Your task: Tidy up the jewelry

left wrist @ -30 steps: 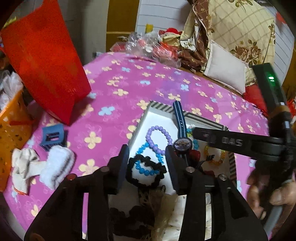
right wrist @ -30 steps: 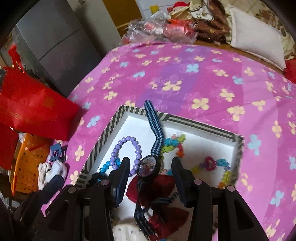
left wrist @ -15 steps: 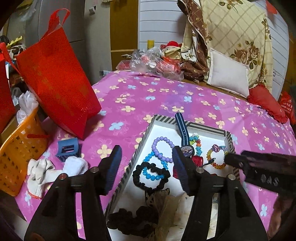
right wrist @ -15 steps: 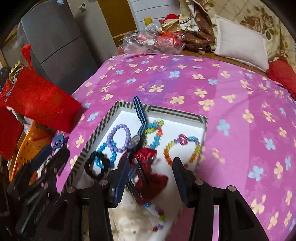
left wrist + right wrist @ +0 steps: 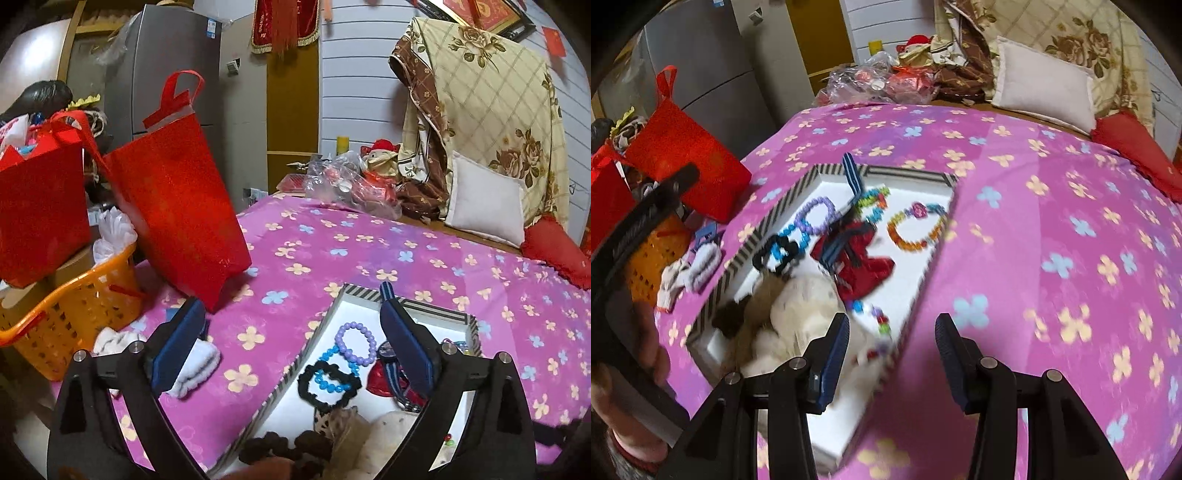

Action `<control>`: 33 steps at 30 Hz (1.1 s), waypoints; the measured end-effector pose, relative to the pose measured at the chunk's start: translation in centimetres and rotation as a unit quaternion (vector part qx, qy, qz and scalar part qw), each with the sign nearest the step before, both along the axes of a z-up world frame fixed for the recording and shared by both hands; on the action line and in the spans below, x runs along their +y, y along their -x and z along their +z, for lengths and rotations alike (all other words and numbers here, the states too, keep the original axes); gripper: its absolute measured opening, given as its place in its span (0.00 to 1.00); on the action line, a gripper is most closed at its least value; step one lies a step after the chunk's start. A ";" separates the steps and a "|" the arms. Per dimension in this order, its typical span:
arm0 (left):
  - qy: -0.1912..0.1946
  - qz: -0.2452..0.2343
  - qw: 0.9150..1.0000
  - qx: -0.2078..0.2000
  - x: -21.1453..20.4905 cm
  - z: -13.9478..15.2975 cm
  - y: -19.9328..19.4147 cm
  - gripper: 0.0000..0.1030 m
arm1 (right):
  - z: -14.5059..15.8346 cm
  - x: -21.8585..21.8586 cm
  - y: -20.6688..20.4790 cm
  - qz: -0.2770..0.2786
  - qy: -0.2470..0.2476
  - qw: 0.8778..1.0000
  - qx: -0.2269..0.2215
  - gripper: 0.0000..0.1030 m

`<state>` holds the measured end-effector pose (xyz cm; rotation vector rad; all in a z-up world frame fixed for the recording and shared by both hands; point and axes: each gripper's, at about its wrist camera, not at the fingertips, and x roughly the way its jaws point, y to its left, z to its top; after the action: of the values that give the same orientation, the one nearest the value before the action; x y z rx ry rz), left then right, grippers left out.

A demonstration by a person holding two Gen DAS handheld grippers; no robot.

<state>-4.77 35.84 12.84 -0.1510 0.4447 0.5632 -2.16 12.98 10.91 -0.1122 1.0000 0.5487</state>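
Red bag [image 5: 177,206] beside orange basket [image 5: 70,314] on floral cloth [image 5: 369,258]

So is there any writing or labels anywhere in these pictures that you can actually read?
None can be read.
Blue sticker on the grey fridge: print too small.
Framed red picture high on the wall: gold characters cut off and blurred.
Watch face in the striped box: too small.

Black fingers [image 5: 177,347], blue pads, silver screws.

Pink floral bed [image 5: 332,251] carries striped tray [image 5: 295,369], red bag [image 5: 177,199].
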 end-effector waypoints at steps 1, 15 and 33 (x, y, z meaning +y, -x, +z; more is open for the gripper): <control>0.005 0.001 1.000 0.002 -0.1 0.0 0.0 0.93 | 0.0 -0.2 0.4 -0.001 0.002 1.000 -0.002 0.45; 0.021 -0.034 0.999 0.023 -6.1 0.9 4.0 0.93 | 1.3 -6.2 5.7 -0.036 0.032 0.997 -0.055 0.45; 0.054 -0.073 0.991 0.103 -15.2 -0.4 13.2 0.93 | 2.2 -14.8 11.6 -0.083 0.045 0.991 -0.090 0.45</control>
<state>-17.92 20.61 12.47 -0.1633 0.6831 0.4129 -13.75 -1.86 13.12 -0.1548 0.8482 0.3341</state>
